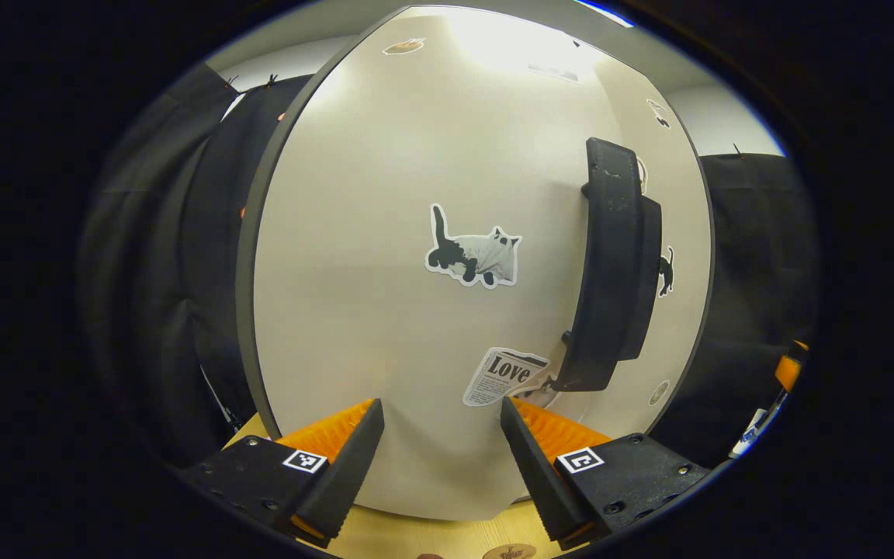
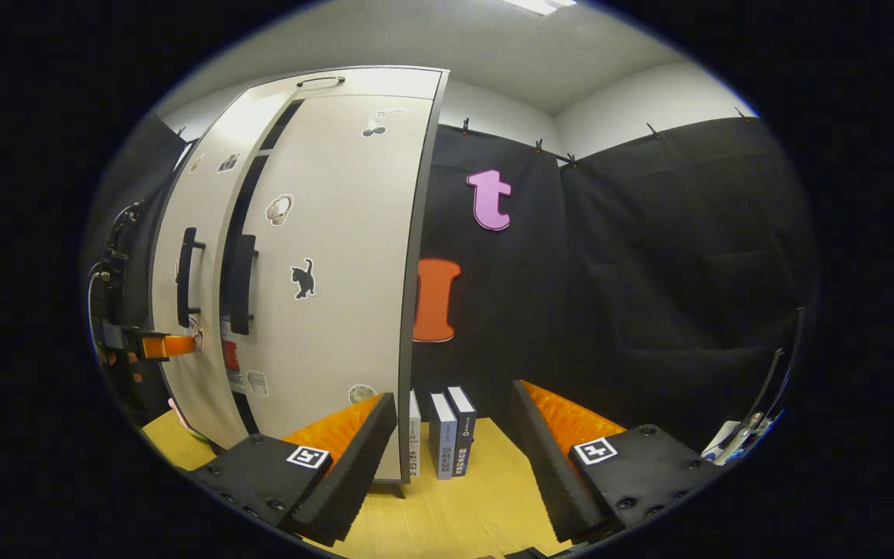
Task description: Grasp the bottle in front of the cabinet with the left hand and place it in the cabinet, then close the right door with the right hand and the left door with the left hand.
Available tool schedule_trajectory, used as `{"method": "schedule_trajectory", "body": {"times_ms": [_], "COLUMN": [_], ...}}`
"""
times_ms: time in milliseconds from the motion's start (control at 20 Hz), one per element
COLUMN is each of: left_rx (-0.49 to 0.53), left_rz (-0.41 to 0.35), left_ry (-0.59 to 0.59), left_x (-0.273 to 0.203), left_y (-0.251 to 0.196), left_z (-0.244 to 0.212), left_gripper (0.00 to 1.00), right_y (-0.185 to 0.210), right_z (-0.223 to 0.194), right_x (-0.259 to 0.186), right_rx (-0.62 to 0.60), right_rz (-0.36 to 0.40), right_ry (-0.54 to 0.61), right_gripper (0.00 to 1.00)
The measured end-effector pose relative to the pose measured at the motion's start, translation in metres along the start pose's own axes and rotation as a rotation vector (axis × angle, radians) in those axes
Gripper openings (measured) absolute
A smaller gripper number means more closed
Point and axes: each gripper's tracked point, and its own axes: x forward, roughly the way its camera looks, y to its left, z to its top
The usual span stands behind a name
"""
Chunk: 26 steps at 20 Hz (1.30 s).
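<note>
The cabinet's left door [image 1: 385, 256] is a white panel with a cat sticker and a black handle [image 1: 610, 272], and it stands very close in the left gripper view. My left gripper [image 1: 441, 411] is open, fingertips at or almost on the door's lower face. In the right gripper view the left door [image 2: 175, 233] and right door [image 2: 338, 256] stand almost shut, with a narrow dark gap between them. Something red [image 2: 230, 355] shows inside the gap; whether it is the bottle I cannot tell. The left gripper [image 2: 183, 344] reaches to the left door. My right gripper [image 2: 453, 400] is open and holds nothing, right of the cabinet.
Three books [image 2: 447, 431] stand upright on the wooden table [image 2: 486, 497] beside the cabinet's right side. Black cloth walls close the booth behind and to the right. The right gripper [image 1: 788, 371] shows at the far right edge of the left gripper view.
</note>
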Motion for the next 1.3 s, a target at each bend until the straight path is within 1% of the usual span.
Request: {"method": "schedule_trajectory", "body": {"times_ms": [150, 200, 350, 650, 700, 750, 800, 850, 900, 950, 1000, 1050, 1150, 1200, 1300], "left_rx": [0.01, 0.013, 0.004, -0.023, -0.029, -0.036, -0.045, -0.053, -0.058, -0.057, -0.047, -0.03, 0.019, 0.034, 0.035], "left_rz": [0.032, 0.041, 0.055, 0.07, 0.071, 0.065, 0.057, 0.051, 0.047, 0.044, 0.042, 0.046, 0.069, 0.081, 0.092], "left_ry": [0.021, 0.022, 0.018, 0.007, 0.006, 0.004, -0.002, -0.009, -0.021, -0.039, -0.061, -0.082, -0.134, -0.163, -0.2], "left_x": [0.0, -0.001, -0.011, -0.057, -0.065, -0.074, -0.084, -0.094, -0.103, -0.113, -0.122, -0.131, -0.152, -0.161, -0.176], "left_y": [0.004, 0.005, 0.013, 0.029, 0.031, 0.032, 0.03, 0.03, 0.03, 0.03, 0.03, 0.031, 0.037, 0.039, 0.04], "left_z": [-0.001, 0.002, 0.006, 0.028, 0.033, 0.04, 0.047, 0.056, 0.065, 0.076, 0.087, 0.097, 0.12, 0.131, 0.146], "left_gripper": [0.94, 0.94, 0.94, 0.94, 0.94, 0.94, 0.94, 0.94, 0.94, 0.94, 0.91, 0.94, 0.94, 0.9, 0.96], "right_y": [0.006, 0.008, 0.015, 0.033, 0.036, 0.038, 0.041, 0.043, 0.044, 0.046, 0.048, 0.049, 0.05, 0.05, 0.05], "right_z": [-0.002, -0.002, 0.001, 0.01, 0.013, 0.016, 0.02, 0.024, 0.03, 0.035, 0.04, 0.044, 0.051, 0.053, 0.055], "right_x": [0.005, 0.008, 0.012, 0.009, 0.006, 0.003, 0.001, -0.002, -0.006, -0.01, -0.014, -0.018, -0.024, -0.027, -0.031], "right_rx": [0.006, 0.007, 0.005, 0.021, 0.019, 0.014, 0.008, 0.002, -0.001, 0.0, 0.003, 0.007, 0.018, 0.024, 0.03], "right_rz": [0.019, 0.029, 0.054, 0.099, 0.106, 0.11, 0.113, 0.115, 0.119, 0.124, 0.129, 0.132, 0.137, 0.14, 0.143], "right_ry": [0.013, 0.015, 0.016, 0.011, 0.01, 0.006, 0.001, -0.005, -0.012, -0.018, -0.026, -0.032, -0.041, -0.043, -0.043], "right_gripper": [0.98, 0.94, 0.94, 0.94, 0.98, 0.94, 0.94, 0.98, 0.94, 0.94, 0.94, 0.98, 0.98, 0.98, 0.98]}}
